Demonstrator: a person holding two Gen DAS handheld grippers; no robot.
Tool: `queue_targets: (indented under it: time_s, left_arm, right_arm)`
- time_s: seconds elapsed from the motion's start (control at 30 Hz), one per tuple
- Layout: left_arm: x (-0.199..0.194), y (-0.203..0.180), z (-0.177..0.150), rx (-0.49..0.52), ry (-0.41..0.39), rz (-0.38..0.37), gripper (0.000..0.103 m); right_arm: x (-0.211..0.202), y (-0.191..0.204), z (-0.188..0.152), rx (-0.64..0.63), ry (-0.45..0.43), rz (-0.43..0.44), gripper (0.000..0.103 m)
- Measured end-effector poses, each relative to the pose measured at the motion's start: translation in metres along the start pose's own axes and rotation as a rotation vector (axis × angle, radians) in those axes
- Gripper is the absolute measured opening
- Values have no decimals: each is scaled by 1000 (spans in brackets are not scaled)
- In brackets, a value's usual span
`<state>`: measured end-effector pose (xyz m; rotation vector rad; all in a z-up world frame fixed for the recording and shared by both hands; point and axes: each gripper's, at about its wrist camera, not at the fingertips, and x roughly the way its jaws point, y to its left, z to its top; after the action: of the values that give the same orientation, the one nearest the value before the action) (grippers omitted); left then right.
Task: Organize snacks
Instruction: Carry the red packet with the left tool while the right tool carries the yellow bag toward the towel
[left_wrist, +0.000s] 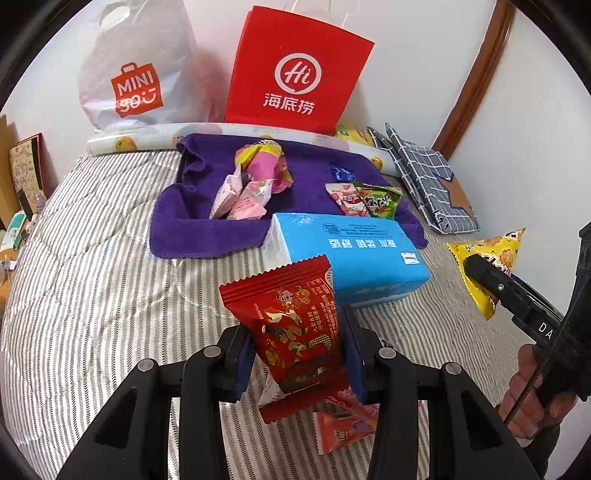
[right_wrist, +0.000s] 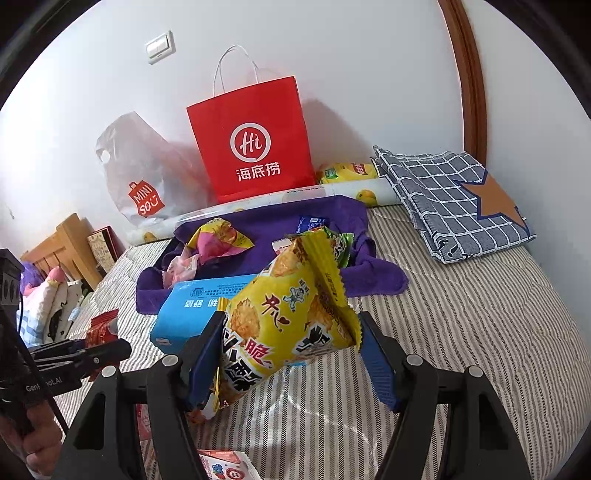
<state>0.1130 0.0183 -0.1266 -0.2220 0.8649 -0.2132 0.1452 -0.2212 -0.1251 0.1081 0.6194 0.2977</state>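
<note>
My left gripper (left_wrist: 297, 354) is shut on a red snack packet (left_wrist: 295, 325), lifted above the striped bedspread. My right gripper (right_wrist: 291, 350) is shut on a puffy yellow snack bag (right_wrist: 291, 314), also held clear of the bed. The yellow bag (left_wrist: 487, 254) and the right gripper's fingers (left_wrist: 491, 280) show at the right of the left wrist view. The red packet (right_wrist: 103, 326) appears at the left of the right wrist view. A purple towel (left_wrist: 207, 221) ahead holds pink packets (left_wrist: 247, 192), a green packet (left_wrist: 380, 201) and a blue one (left_wrist: 341, 171).
A blue tissue pack (left_wrist: 354, 254) lies in front of the towel. A red paper bag (left_wrist: 295, 70) and a white plastic bag (left_wrist: 136, 74) stand against the wall. A folded checked cloth (right_wrist: 450, 199) lies at the right. More small packets (left_wrist: 343, 424) lie under the left gripper.
</note>
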Motion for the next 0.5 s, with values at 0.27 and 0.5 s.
queue_targets:
  time_s: [0.27,0.5]
  left_arm:
    - [0,-8,4,19,-5,-13,42]
    - [-1,-8,10,19,-16,-18,42]
  right_arm:
    - [1,1,3,1,-2,9,68]
    - [4,4,8,-5,-4,20,68]
